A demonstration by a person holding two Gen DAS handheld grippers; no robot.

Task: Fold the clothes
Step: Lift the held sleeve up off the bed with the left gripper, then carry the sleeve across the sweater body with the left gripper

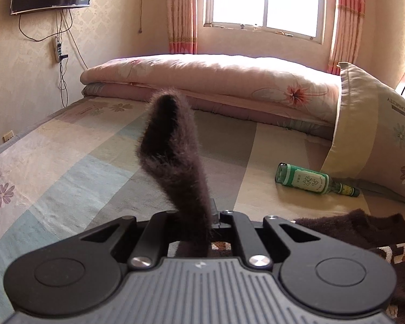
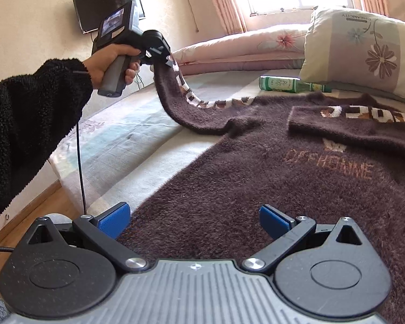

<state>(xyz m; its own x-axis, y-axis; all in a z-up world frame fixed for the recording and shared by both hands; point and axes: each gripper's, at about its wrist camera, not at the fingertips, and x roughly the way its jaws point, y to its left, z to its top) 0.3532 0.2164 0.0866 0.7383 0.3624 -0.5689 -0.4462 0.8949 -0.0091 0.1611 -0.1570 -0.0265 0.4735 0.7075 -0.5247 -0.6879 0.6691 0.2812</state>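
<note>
A fuzzy dark brown sweater with tan lettering lies spread on the bed. Its right sleeve is folded across the chest. Its left sleeve rises off the bed, and my left gripper is shut on the cuff, held up by a hand in a black fleece sleeve. In the left wrist view the cuff sticks up between the shut fingers of the left gripper. My right gripper hangs open over the sweater's lower part, blue pads wide apart, holding nothing.
A green glass bottle lies on the bed sheet beyond the sweater, beside a flowered pillow. Folded pink quilts line the far side under the window. The bed's left edge drops to a wooden floor.
</note>
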